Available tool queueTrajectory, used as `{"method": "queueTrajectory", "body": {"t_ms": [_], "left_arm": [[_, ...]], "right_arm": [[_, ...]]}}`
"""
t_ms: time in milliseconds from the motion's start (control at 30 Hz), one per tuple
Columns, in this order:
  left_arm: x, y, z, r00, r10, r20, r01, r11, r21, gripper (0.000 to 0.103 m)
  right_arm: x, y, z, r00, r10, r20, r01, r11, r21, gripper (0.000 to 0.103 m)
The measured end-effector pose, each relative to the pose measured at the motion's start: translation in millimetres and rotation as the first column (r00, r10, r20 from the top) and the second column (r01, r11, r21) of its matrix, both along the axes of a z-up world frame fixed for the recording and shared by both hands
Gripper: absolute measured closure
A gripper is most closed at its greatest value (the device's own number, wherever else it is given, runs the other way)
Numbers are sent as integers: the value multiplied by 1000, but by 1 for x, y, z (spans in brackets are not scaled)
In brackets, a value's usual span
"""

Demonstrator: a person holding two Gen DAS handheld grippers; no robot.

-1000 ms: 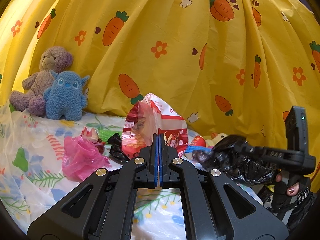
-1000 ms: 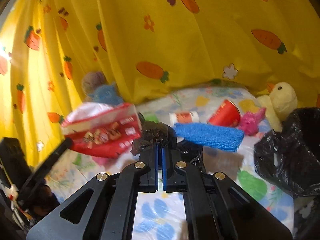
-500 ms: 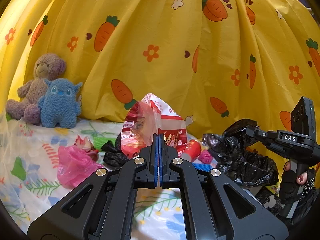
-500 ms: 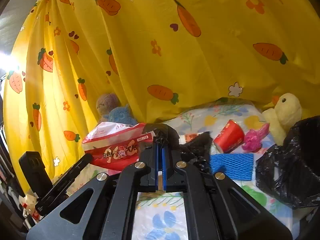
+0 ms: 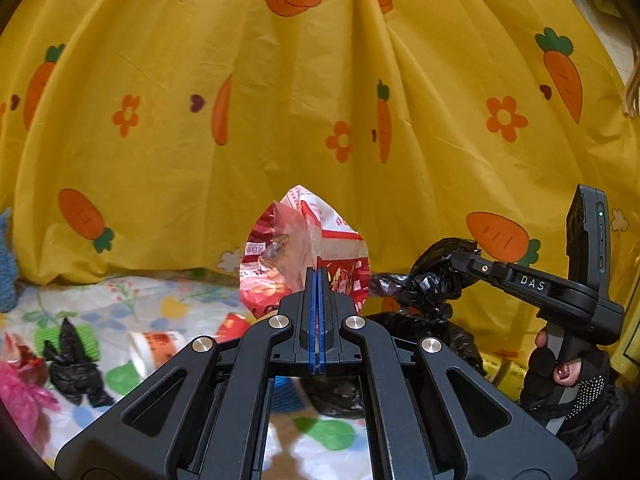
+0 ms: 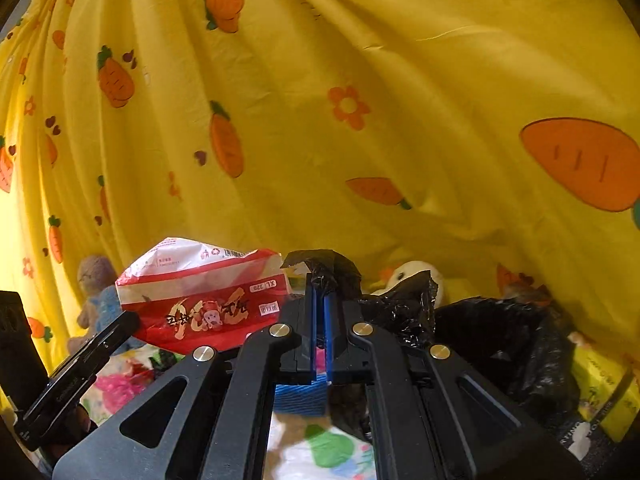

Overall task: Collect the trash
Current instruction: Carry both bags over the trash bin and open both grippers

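1. The left gripper (image 5: 317, 280), at frame center, is clamped on a red-and-white snack wrapper (image 5: 304, 252) raised before the yellow carrot-print curtain (image 5: 280, 120).
2. The right gripper (image 6: 319, 292), at center, pinches the rim of a black trash bag (image 6: 500, 336) that spreads to the lower right.
3. A red cup (image 5: 154, 350) and pink plastic (image 5: 20, 396) lie lower left on the floral sheet (image 5: 132, 304).

Blue plush toy (image 5: 6, 264) edge-cropped

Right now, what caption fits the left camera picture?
Left gripper holds a red snack bag beside the black trash bag.
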State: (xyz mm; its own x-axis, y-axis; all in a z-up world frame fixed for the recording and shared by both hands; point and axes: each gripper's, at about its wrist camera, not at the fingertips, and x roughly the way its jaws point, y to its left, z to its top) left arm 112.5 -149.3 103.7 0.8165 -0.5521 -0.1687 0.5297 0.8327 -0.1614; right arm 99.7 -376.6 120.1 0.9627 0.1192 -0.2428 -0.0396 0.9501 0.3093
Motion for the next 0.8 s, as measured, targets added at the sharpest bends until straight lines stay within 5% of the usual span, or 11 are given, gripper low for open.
{"method": "queueTrajectory", "body": {"t_ms": [300,700,767,800], "left_arm": [[43,-111,-36,978,-176,-115,185,980,71,103],[68,-164,-73,924,-294,-244,323,942,89,101],[71,-164,-76,920,-304,-249,333,939,84,91],[73,-162,-78,922,-294,-251,324,942,88,74]], "right_arm": [[1,-56,-14,988,-148,-37,149,989,14,99],[28,-64,-34,975,-196,-100,192,980,-50,99],[32,-64,-36,974,-199,-111,194,979,-56,99],[34,-64,-38,973,-201,-116,195,979,-63,99]]}}
